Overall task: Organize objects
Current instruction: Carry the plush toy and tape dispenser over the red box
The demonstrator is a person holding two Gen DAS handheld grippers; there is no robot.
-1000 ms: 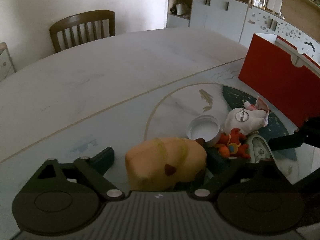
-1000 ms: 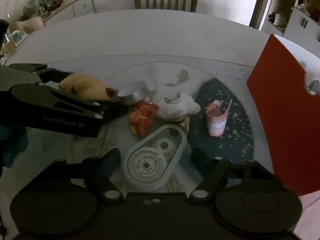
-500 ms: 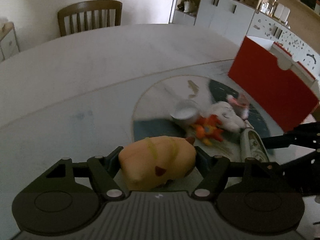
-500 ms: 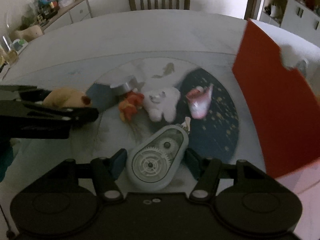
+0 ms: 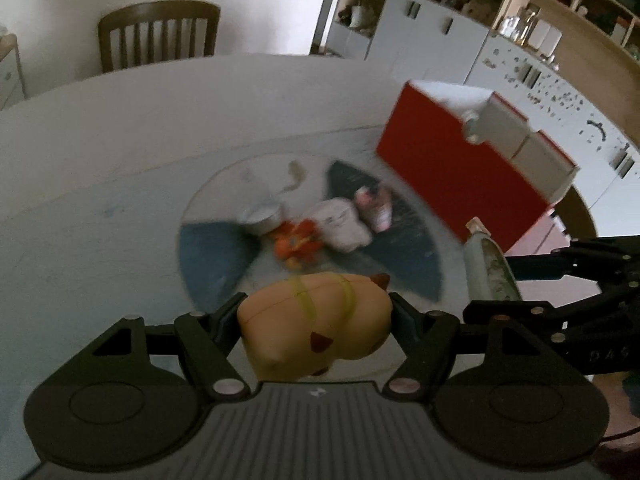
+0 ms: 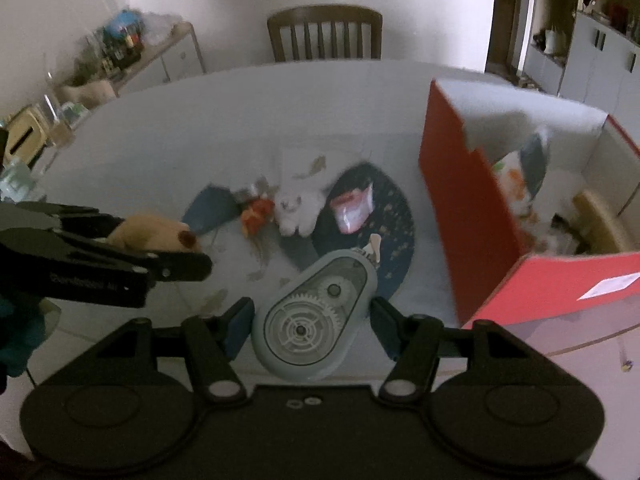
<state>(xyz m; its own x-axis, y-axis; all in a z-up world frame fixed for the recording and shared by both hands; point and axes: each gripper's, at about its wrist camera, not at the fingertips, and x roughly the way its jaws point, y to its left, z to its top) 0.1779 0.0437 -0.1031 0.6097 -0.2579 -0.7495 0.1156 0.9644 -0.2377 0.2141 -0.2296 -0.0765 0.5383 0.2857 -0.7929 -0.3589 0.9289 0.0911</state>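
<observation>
Left hand-held gripper (image 5: 316, 316) is clamped on a tan plush toy (image 5: 316, 324), its two fingers pressing the soft body from either side, and the toy hangs clear of the surface (image 5: 120, 152). Right hand-held gripper (image 6: 310, 322) is clamped on a grey-blue tape dispenser (image 6: 314, 320) with a clear face showing gears; its pads meet the dispenser's flanks, and this too is held above the surface.

Taking the red box (image 6: 464, 216) as the landmark: it stands open-topped on the surface, with several blurred items inside it against its white lining. The dispenser is held near the box's closest corner, to its left in the right wrist view. The plush toy is farther left of the box, well apart from it. Between the two, lying on the dark-and-pale round pattern of the surface, are a pink pouch (image 6: 352, 210) nearest the box, then a white plush (image 6: 298, 208), then a small orange-red toy (image 6: 256, 214). A shallow white round container (image 5: 262, 216) sits just beyond the orange-red toy, farthest from the box.

A wooden chair (image 6: 324, 32) stands at the far edge of the surface.
</observation>
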